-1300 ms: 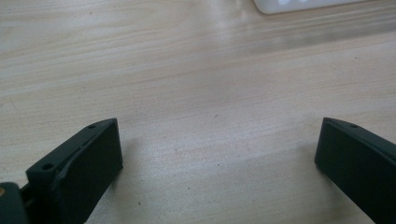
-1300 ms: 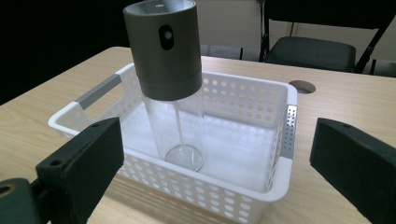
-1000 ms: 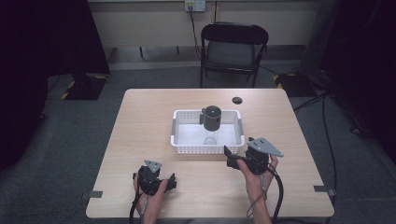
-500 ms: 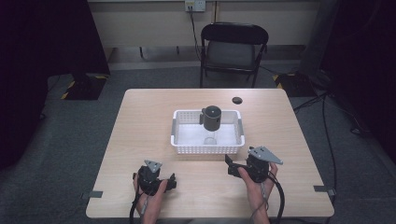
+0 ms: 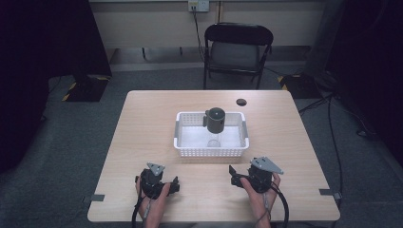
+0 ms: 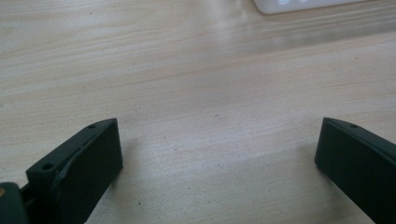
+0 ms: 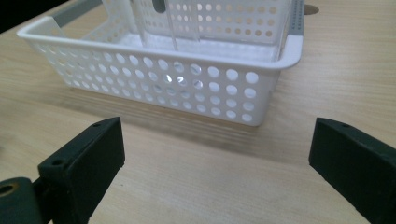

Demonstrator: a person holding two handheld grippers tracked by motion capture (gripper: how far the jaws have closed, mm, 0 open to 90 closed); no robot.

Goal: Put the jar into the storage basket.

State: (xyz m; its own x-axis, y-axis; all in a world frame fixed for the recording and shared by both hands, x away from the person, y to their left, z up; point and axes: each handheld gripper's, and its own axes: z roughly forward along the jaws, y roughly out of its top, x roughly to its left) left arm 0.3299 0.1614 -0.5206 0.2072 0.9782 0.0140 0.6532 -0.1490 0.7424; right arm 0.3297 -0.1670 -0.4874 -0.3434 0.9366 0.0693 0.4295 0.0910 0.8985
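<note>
A white perforated basket [image 5: 209,152] stands at the table's middle. Inside it is a clear container with a dark lid and handle [image 5: 215,121], upright. My left gripper [image 5: 165,184] rests near the front edge, left of centre, open over bare wood [image 6: 217,144]; the basket's corner [image 6: 303,4] shows far off at the top. My right gripper [image 5: 244,175] is open in front of the basket's right half. Its jaws stand wide apart [image 7: 217,144], facing the basket's near wall [image 7: 187,84]. The clear container [image 7: 154,28] shows behind that wall. Neither gripper holds anything.
A small black disc [image 5: 241,101] lies on the table behind the basket. A black folding chair [image 5: 237,47] stands beyond the far edge. Cables trail on the floor at the right [image 5: 332,133]. Bare wood lies to either side of the basket.
My right gripper has drawn back from the basket toward the front edge and come lower. The left gripper has stayed put.
</note>
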